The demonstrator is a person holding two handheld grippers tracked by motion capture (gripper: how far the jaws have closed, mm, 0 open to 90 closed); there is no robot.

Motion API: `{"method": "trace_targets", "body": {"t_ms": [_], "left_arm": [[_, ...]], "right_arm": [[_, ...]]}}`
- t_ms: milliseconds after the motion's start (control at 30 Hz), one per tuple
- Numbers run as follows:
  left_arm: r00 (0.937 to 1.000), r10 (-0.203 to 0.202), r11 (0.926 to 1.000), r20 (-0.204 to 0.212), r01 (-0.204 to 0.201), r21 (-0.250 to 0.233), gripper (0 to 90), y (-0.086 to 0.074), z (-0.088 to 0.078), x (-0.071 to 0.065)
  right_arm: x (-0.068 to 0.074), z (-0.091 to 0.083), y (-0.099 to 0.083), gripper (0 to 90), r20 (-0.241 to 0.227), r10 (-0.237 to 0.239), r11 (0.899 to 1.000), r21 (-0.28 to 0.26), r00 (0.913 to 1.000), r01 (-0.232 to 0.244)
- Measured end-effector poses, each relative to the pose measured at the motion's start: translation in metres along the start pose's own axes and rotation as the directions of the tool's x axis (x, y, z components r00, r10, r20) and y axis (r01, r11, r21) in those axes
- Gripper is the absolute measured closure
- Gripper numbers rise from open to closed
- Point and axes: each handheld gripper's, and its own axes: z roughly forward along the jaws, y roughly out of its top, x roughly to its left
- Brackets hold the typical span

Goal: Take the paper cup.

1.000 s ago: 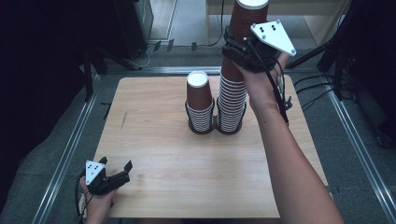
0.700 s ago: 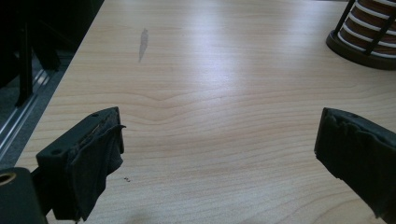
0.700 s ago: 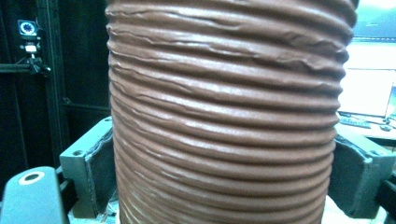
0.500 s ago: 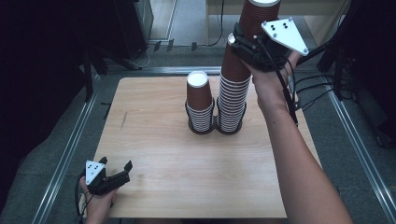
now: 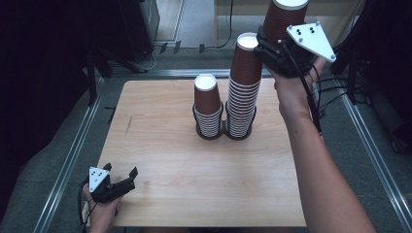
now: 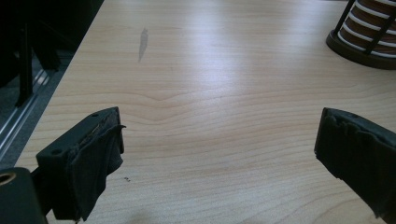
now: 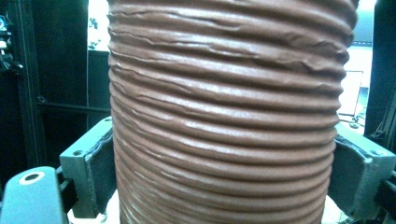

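Note:
Two stacks of brown paper cups stand in black wire holders mid-table: a short stack point(image 5: 208, 109) on the left and a tall stack point(image 5: 241, 92) beside it. My right gripper point(image 5: 273, 46) is shut on a lifted stack of nested cups point(image 5: 284, 17), held high, above and to the right of the tall stack and apart from it. In the right gripper view the ribbed lifted stack point(image 7: 229, 116) sits clamped between both pads point(image 7: 98, 172). My left gripper point(image 5: 121, 171) rests open at the table's near left corner, its jaws point(image 6: 219, 154) wide with nothing between them.
The wooden table point(image 5: 170, 194) has metal rails along both sides. A holder base point(image 6: 359, 46) shows at the far right of the left gripper view. Cables hang near the right arm, and dark equipment stands beyond the far edge.
My right gripper has risen and shifted right with the upper cups, which have come off the tall stack; that stack's white top rim now shows. The left gripper has stayed still.

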Motion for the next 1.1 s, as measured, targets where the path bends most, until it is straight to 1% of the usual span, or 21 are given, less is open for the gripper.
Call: {"method": "trace_targets", "body": {"t_ms": [233, 333, 400, 700, 833, 967, 1100], "left_arm": [[1.0000, 0.002, 1.0000, -0.001, -0.002, 0.001, 1.7, 0.000, 0.000, 0.000], [1.0000, 0.003, 1.0000, -0.002, -0.003, 0.002, 1.8, 0.000, 0.000, 0.000], [1.0000, 0.003, 1.0000, -0.002, -0.003, 0.001, 1.8, 0.000, 0.000, -0.001], [1.0000, 0.002, 1.0000, -0.002, -0.002, 0.001, 1.8, 0.000, 0.000, 0.000], [1.0000, 0.002, 1.0000, -0.001, -0.002, 0.001, 1.7, 0.000, 0.000, 0.000], [1.0000, 0.003, 1.0000, -0.002, -0.003, 0.001, 1.8, 0.000, 0.000, -0.001], [1.0000, 0.003, 1.0000, -0.002, -0.003, 0.001, 1.8, 0.000, 0.000, 0.000]], "right_arm": [[-0.010, -0.004, -0.006, 11.8, 0.017, 0.000, 1.000, 0.005, 0.9999, 0.000], [-0.015, -0.006, -0.008, 11.8, 0.025, 0.011, 1.000, 0.010, 0.9996, -0.011], [-0.019, -0.007, -0.009, 11.8, 0.030, 0.010, 1.000, 0.011, 0.9995, -0.010], [-0.026, -0.012, -0.019, 11.8, 0.037, 0.006, 1.000, 0.022, 0.9993, -0.007], [-0.028, -0.019, -0.031, 11.8, 0.033, -0.001, 0.999, 0.032, 0.9995, 0.000], [-0.030, -0.024, -0.040, 11.8, 0.035, -0.027, 0.999, 0.042, 0.9990, 0.026], [-0.032, -0.032, -0.046, 11.8, 0.027, -0.005, 0.999, 0.050, 0.9996, 0.004]]}}
